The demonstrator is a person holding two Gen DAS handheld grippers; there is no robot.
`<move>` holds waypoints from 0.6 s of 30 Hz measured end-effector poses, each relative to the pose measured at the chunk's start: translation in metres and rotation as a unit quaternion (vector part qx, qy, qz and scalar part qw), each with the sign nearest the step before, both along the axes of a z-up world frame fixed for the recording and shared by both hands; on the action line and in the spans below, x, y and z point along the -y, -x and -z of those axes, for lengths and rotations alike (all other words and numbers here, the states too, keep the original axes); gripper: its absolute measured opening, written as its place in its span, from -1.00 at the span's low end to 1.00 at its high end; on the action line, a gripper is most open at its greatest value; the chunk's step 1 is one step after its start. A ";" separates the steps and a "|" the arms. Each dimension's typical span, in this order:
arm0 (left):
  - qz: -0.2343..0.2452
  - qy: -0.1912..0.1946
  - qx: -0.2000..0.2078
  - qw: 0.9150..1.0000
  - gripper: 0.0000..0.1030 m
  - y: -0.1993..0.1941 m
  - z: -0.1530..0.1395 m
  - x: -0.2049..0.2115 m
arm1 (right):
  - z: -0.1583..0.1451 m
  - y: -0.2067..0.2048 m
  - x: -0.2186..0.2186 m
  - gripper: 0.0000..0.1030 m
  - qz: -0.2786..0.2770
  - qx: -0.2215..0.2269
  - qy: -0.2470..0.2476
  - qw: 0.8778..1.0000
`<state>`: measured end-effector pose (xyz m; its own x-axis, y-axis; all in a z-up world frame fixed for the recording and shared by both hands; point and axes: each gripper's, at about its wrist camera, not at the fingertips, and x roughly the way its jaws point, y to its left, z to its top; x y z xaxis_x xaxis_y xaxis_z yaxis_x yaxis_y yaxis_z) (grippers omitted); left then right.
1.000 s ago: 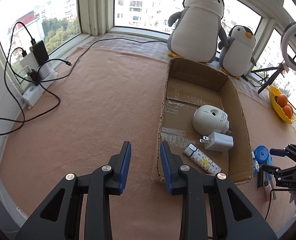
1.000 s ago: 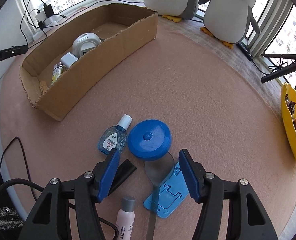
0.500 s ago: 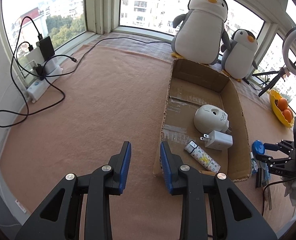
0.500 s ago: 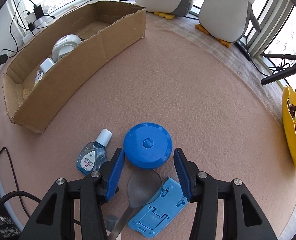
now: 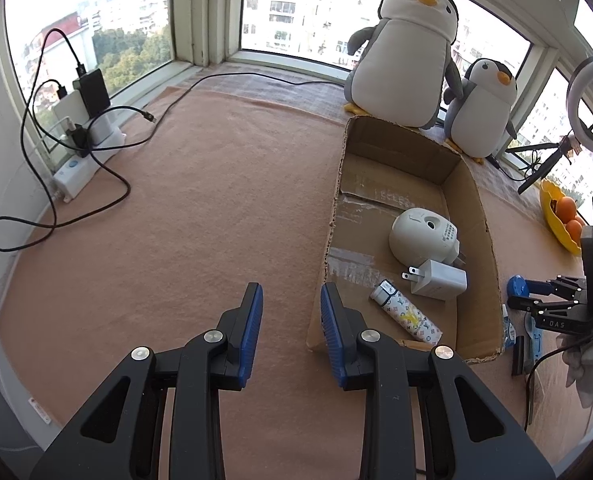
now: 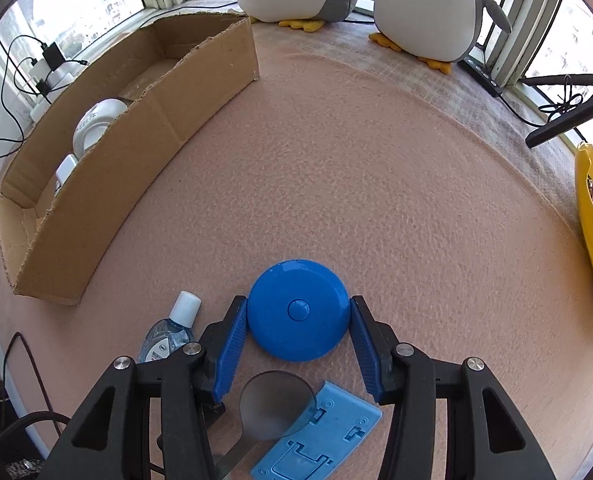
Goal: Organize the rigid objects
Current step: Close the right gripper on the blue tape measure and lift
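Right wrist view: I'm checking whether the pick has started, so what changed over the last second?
The right tongs came forward and down over the blue round case, narrowing until their pads bracket its sides, apparently touching; it has not been lifted. The left tongs stayed open and empty. The eye-drop bottle, spoon, blue stand and cardboard box with its contents did not move.

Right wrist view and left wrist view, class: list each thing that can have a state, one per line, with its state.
Right gripper: pads at the blue round case's sides.
Blue round case: flat on the mat.
Left gripper: partly open, empty.
Cardboard box: open-topped, three items inside.
White charger: in box, unplugged.
Small bottle: lying down, capped.
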<state>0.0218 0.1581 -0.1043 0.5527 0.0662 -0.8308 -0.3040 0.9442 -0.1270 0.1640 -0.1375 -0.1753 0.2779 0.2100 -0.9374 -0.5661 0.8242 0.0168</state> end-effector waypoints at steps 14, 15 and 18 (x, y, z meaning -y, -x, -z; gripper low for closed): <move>0.011 -0.001 -0.003 1.000 -0.45 -0.005 0.002 0.005 | -0.021 0.002 0.021 -0.11 0.082 0.022 -0.077 0.993; 0.011 0.000 -0.003 1.000 -0.45 -0.005 0.003 0.005 | -0.023 0.002 0.021 -0.11 0.084 0.025 -0.077 0.993; 0.011 0.001 -0.006 1.000 -0.45 -0.007 0.005 0.004 | -0.033 0.005 0.020 -0.11 0.087 0.039 -0.077 0.992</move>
